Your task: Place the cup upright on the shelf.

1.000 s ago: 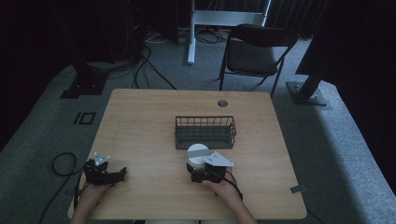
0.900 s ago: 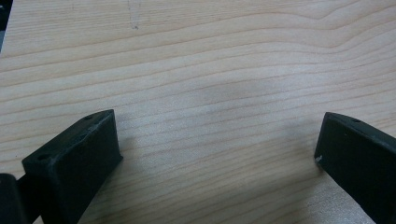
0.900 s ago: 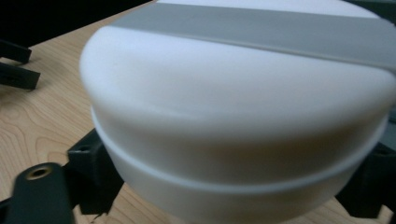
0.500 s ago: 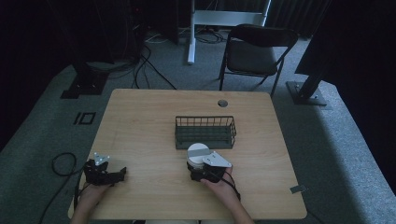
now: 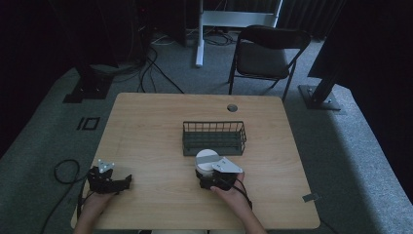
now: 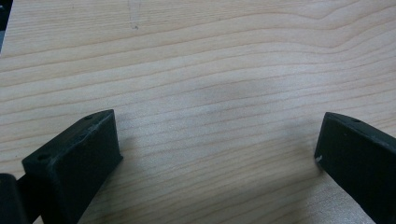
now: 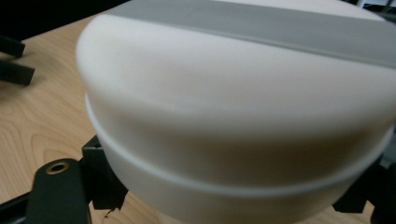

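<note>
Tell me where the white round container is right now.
In the high view the white round container sits on the table right of centre, just in front of the wire basket, with the right tool around its near side.

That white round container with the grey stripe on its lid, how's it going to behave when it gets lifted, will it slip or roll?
The white container looks smooth and curved where the right tongs meet it, so it may slip. Its squat, wide shape suggests it would sit steady rather than tip. The lid seam could loosen if squeezed, though I can't tell how tightly it fits.
</note>
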